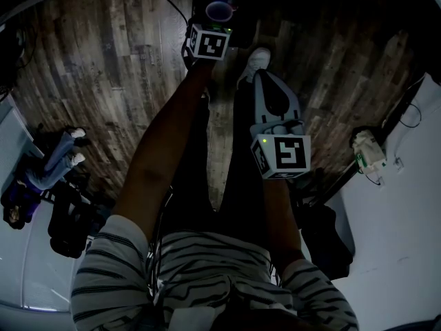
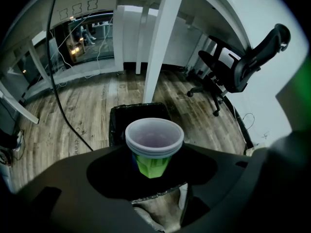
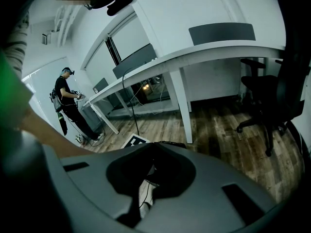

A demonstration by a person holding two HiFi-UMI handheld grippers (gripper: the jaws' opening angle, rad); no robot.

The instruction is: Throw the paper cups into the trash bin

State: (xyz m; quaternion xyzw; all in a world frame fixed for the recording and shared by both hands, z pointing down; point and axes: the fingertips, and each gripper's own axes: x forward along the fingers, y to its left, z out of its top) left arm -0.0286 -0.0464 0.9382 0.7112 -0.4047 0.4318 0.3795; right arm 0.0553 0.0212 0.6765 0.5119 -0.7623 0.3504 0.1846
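The left gripper (image 2: pixel 153 168) has its jaws clamped on a paper cup (image 2: pixel 154 139). The cup sits upright between them, its white rim above the jaws and its green side pinched at the middle. Below it a black trash bin (image 2: pixel 116 116) stands on the wooden floor (image 2: pixel 73 106), beside a white table leg (image 2: pixel 159 42). The right gripper (image 3: pixel 146 181) has its jaws drawn together on nothing.
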